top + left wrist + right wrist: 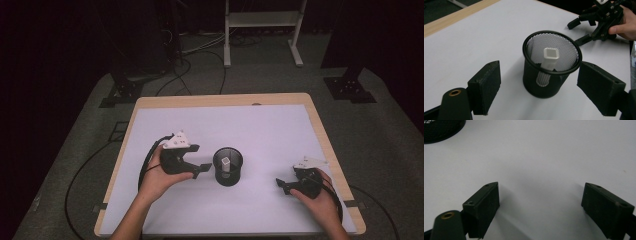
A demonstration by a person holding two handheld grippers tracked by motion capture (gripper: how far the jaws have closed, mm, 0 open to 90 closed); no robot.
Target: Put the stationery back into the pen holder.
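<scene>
A black wire-mesh cup stands upright in the middle of the white table top. Inside it leans a white stick with a square hollow top. My left gripper is held just left of the cup, open, its jaws wide to either side of the cup without touching it. My right gripper rests low over the table to the right of the cup, open, with bare table between its jaws. The right gripper also shows far off in the left gripper view.
The cup's rim sits at the top left of the right gripper view. The wooden table edge runs close to the right hand. Beyond the table are cables and a white stand on the floor.
</scene>
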